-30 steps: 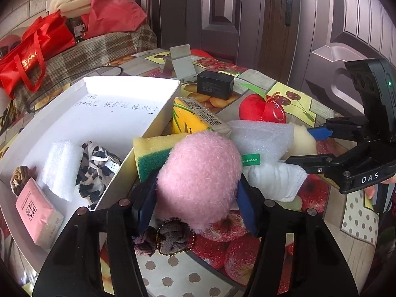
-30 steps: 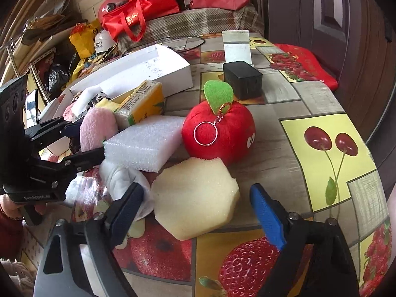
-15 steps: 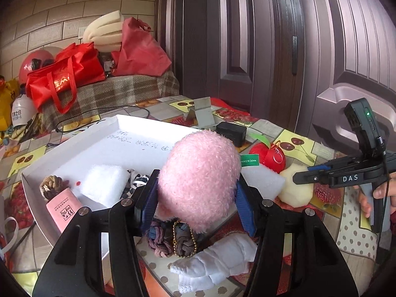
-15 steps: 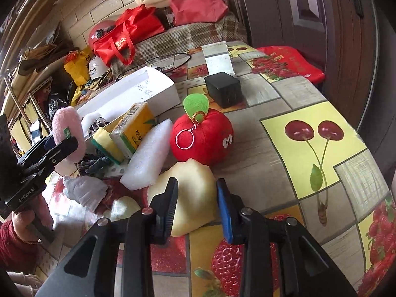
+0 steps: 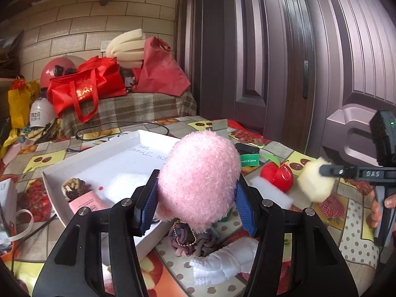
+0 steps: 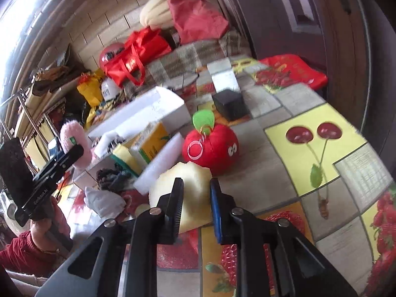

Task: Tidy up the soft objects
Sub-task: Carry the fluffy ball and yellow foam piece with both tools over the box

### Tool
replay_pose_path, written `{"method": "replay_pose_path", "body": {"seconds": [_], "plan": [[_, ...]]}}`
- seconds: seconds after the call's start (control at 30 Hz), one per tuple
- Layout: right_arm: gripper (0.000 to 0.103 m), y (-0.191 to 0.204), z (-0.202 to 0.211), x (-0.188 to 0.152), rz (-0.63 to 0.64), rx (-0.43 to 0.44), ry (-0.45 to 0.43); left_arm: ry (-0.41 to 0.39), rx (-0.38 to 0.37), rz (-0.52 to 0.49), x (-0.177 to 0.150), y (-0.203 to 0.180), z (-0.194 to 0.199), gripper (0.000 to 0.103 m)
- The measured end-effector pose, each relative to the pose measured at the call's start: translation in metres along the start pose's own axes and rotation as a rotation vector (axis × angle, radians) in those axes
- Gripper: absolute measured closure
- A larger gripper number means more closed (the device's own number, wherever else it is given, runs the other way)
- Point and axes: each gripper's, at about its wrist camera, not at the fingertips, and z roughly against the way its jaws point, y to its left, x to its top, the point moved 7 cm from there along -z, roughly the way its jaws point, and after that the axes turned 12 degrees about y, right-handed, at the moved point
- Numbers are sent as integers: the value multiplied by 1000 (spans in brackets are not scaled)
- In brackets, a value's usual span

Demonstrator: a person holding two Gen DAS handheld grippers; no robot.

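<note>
My left gripper (image 5: 196, 198) is shut on a fluffy pink plush ball (image 5: 200, 178) and holds it in the air at the near edge of the white box (image 5: 74, 163). In the right wrist view the ball (image 6: 74, 143) shows far left. My right gripper (image 6: 196, 188) grips a pale yellow sponge (image 6: 193, 173); its jaws are closing tight and the pads press into the foam. In the left wrist view that sponge (image 5: 314, 183) hangs above the table at the right gripper's (image 5: 321, 170) tips. A red apple plush (image 6: 212, 148) sits just beyond it.
The box holds a white foam piece, a rope knot (image 5: 74, 185) and a pink packet (image 5: 86, 204). On the table lie a white foam block (image 6: 160, 165), a yellow pack (image 6: 151, 141), a knitted bundle (image 5: 195, 242), a white cloth (image 5: 222, 262) and a black box (image 6: 230, 104).
The right gripper shut on the yellow sponge and lifted it off the table. The left gripper rose with the pink ball and tilted up, so the door and wall now fill its view.
</note>
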Motion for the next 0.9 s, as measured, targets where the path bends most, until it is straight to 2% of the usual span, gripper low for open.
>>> {"method": "replay_pose_path", "body": {"seconds": [0.1, 0.17, 0.23, 0.53, 0.9], "plan": [[83, 5, 37, 2, 18, -44, -196, -20, 54, 24, -3, 16, 11, 47], [83, 12, 49, 1, 34, -100, -273, -21, 87, 40, -6, 29, 16, 47], [83, 21, 52, 3, 51, -130, -308, -19, 112, 54, -8, 42, 19, 47], [83, 61, 13, 26, 150, -156, -301, -24, 195, 116, -15, 78, 25, 46], [83, 77, -30, 46, 216, -204, -283, -39, 288, 154, -9, 110, 19, 46]]}}
